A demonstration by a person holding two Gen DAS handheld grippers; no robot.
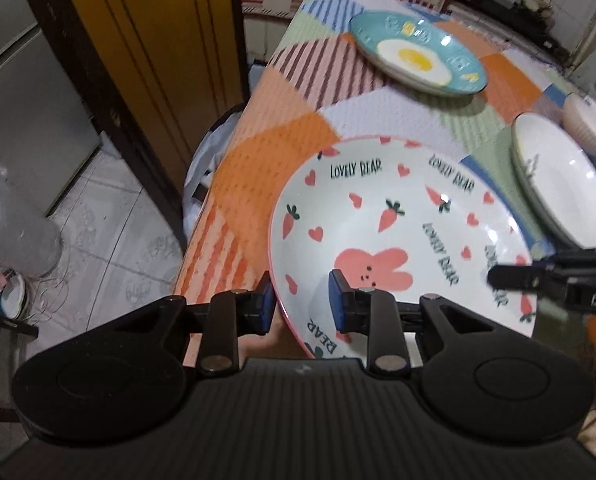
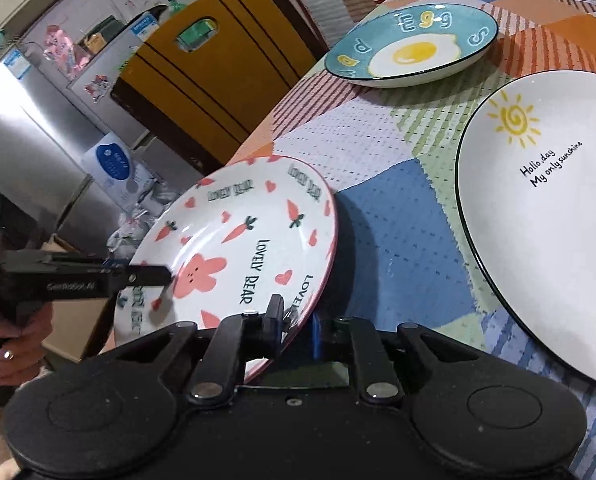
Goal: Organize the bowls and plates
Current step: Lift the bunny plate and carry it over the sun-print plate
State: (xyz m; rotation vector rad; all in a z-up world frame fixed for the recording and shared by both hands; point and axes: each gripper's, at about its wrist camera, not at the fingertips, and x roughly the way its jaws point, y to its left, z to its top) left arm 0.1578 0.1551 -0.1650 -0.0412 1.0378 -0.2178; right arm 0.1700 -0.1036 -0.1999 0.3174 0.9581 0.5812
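Nearest to the left wrist camera is the left tool (image 1: 301, 304), and its two blue-padded fingers stand on both sides of the rim of the bunny plate (image 1: 397, 236), one outside and one over the inner surface; a gap is visible between the pads, so I cannot tell if they really press the rim. In the right wrist view the right tool (image 2: 296, 330) is at the opposite edge of the same plate (image 2: 234, 248), with one finger above the rim and one below it, clamped on it. The plate is white with a pink rabbit, carrots, hearts and the words "LOVELY BEAR". It is tilted, lifted at the side of the bench edge, and it hangs partly over that edge, above the tiled floor (image 1: 110, 236). The bench (image 2: 385, 208) is covered with a patchwork cloth in orange, blue, green and striped patches. Farther on the bench lies a teal plate with a fried egg picture (image 1: 417, 54), well apart from the bunny plate. To the right lies a white plate with a sun and the words "Hello day My only sunshine" (image 2: 545, 216), flat on the cloth. In the left wrist view a pale ribbed bowl (image 1: 587, 126) is seen just behind this white plate.
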